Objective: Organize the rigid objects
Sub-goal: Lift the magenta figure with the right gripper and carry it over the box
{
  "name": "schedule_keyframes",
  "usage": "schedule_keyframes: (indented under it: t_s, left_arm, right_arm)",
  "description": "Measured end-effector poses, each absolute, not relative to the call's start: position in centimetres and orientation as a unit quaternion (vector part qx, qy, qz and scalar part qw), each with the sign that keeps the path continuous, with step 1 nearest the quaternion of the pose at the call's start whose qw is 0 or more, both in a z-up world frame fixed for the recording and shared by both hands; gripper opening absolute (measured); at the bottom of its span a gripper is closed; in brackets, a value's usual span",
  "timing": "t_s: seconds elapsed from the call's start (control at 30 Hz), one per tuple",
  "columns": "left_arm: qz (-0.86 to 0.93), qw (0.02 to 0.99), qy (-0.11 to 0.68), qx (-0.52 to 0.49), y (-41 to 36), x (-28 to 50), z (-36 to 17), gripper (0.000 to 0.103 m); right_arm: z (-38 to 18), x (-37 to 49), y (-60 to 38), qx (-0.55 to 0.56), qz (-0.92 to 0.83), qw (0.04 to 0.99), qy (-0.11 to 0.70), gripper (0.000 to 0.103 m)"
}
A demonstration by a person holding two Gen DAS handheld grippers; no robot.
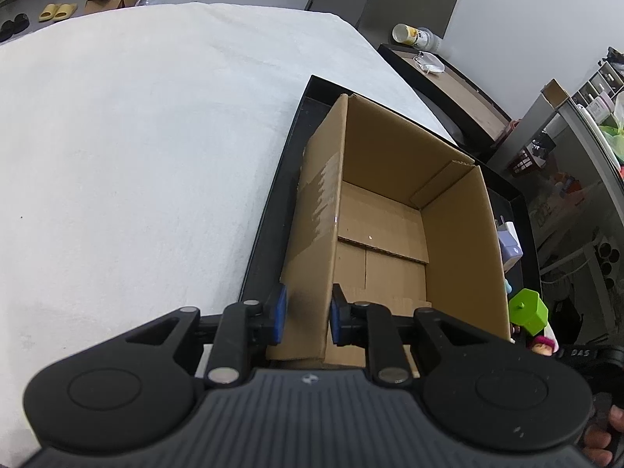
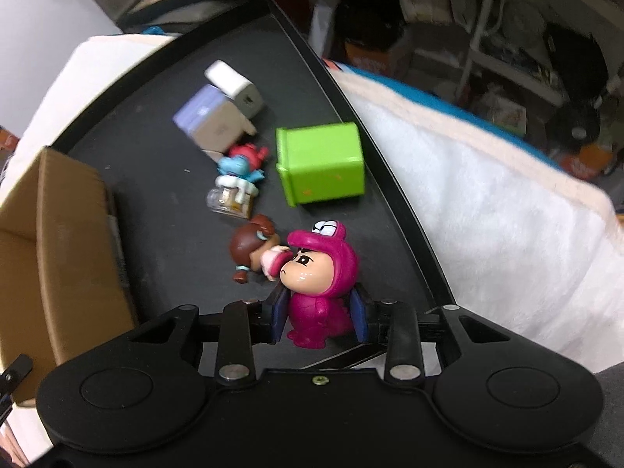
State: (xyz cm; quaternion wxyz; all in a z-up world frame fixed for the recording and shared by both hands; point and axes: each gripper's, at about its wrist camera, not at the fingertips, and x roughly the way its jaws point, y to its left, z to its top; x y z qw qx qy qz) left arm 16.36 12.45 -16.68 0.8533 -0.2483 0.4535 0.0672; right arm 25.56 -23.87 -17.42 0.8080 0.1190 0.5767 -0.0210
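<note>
Right gripper (image 2: pixel 320 318) is clamped on the lower body of a pink figurine (image 2: pixel 318 284), blue pads against both its sides; the figurine stands upright on the black tray (image 2: pixel 156 179), feet on the tray floor as far as can be told. Left gripper (image 1: pixel 308 319) straddles the near-left wall of the cardboard box (image 1: pixel 390 210), one pad outside and one inside, closed onto that wall. Only the right wrist view shows the toy cluster in full: brown-haired figurine (image 2: pixel 253 249) lying on its side touching the pink one's head, a small blue and red figurine (image 2: pixel 243 163) on a clear base, a green cube container (image 2: pixel 321 162) tipped on its side near the tray's right rim, a lavender and grey block (image 2: pixel 212 121) and a white charger (image 2: pixel 234 84) beyond. Only the left wrist view shows the box interior: open top, bare cardboard bottom flaps, tape residue on the left outer wall. Left view catches just slivers of the toys past the box's right wall. Pink figurine: glossy magenta hooded suit with white cartoon eyes on the hood, peach face, thick black eyebrows. Tray sits on a white fuzzy cloth (image 1: pixel 136 136).
</note>
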Motion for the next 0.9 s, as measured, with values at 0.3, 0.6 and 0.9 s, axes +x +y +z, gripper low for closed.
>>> schedule_keyframes:
  t_s: [0.3,0.6,0.9]
  left_arm:
    - [0.068,0.854,0.455,-0.243,12.3,16.4,-16.8,0.020]
    - [0.068,0.855,0.454,-0.242,12.2,16.5,-16.9,0.020]
    - [0.061,0.857,0.450,-0.242,12.2,16.5,-16.9,0.020]
  right_arm:
    - [-14.3,25.1,-22.8,0.092,-0.001,0.831,0.549,0.033]
    - [-10.8,25.0,-20.4,0.064,0.034,0.854,0.515,0.033]
    - [-8.3,25.3,-16.6,0.039,0.074,0.869,0.488,0.033]
